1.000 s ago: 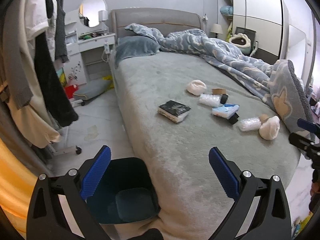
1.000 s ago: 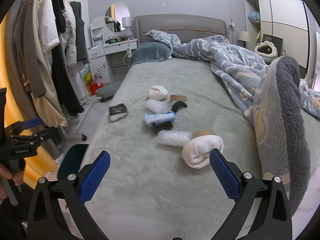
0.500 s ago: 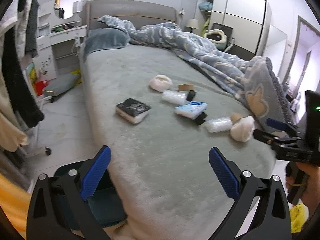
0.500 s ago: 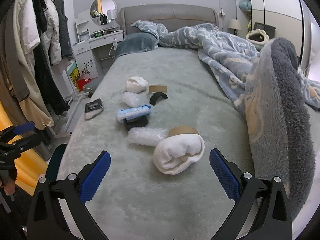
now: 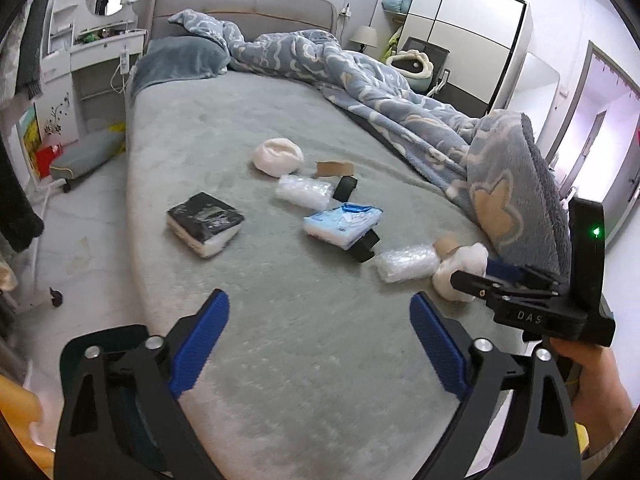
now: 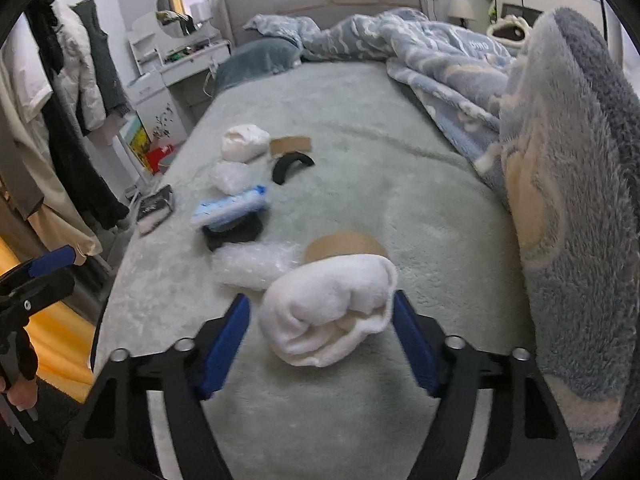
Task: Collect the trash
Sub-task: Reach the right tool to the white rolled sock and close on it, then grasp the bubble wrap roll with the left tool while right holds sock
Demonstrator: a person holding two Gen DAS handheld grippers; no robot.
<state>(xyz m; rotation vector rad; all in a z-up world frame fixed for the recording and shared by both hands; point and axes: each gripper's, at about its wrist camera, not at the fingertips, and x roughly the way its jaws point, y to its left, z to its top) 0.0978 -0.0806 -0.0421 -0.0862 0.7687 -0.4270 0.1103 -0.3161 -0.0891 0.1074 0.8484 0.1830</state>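
Note:
Litter lies on the grey bed [image 6: 360, 128]. Nearest is a white rolled cloth [image 6: 328, 312] [image 5: 464, 258], with a brown tape roll [image 6: 344, 242] and a bubble-wrap wad [image 6: 252, 264] [image 5: 406, 264] just behind it. My right gripper [image 6: 320, 306] [image 5: 476, 274] straddles the cloth and its jaws are closing. The right pad is at the cloth's edge and the left pad is still a little apart. My left gripper [image 5: 318, 308] hovers over bare bedding with nothing between its jaws, which are narrowing slightly. Farther back lie a blue tissue pack [image 5: 342, 220], a black wrapped book [image 5: 206, 224] and another white bundle [image 5: 278, 156].
A bunched blue blanket [image 5: 400, 92] fills the bed's right side and rises close to my right gripper. A dark teal container [image 5: 112, 336] stands on the floor by the bed's near left corner. Coats [image 6: 72, 120] hang at the left, and a dresser [image 5: 100, 52] stands beyond them.
Both grippers moved in over the bed and tipped down. The right jaws narrowed around the white rolled cloth. The left view swung right, bringing the right gripper into sight.

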